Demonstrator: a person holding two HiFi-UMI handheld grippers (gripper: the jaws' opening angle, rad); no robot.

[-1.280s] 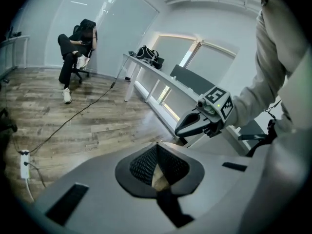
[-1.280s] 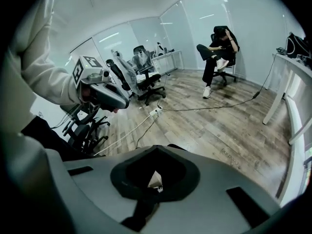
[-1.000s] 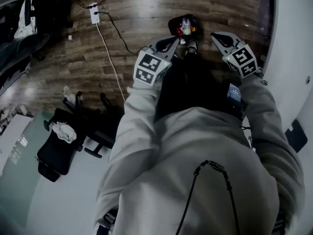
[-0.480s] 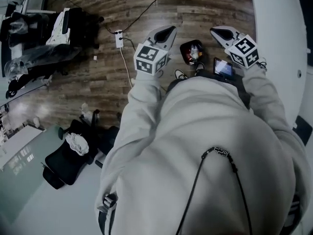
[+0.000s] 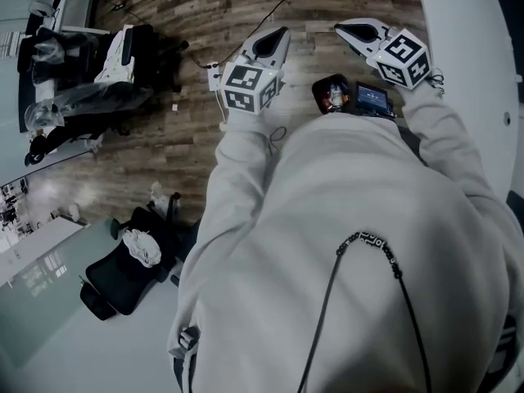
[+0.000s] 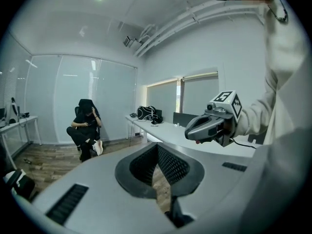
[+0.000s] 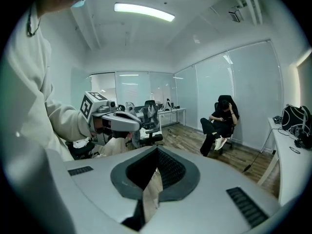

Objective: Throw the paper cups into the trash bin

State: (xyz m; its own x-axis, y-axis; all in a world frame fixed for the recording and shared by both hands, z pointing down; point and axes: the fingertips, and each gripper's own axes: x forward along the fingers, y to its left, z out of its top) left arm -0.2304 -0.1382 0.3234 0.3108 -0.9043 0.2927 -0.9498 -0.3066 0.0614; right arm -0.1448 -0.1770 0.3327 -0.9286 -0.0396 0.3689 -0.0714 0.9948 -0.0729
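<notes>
**Trash bin beneath two clenched hand-held grippers**

Head view: I hold the left hand-held gripper and the right hand-held gripper raised side by side, tips pointing away from the white hoodie. The trash bin stands on the wooden floor, well below both and nearer the right one. It holds coloured items too small to name.

Left gripper view: the jaws are pressed together with nothing gripped, and only floor shows through the slit beneath them. Beyond their tips, to the left, a seated person in black is well apart. A long desk runs ahead, and the right hand-held gripper hangs to the right.

Right gripper view: the jaws are likewise clenched and empty. The left hand-held gripper sits to their left, and an office chair stands ahead.
</notes>
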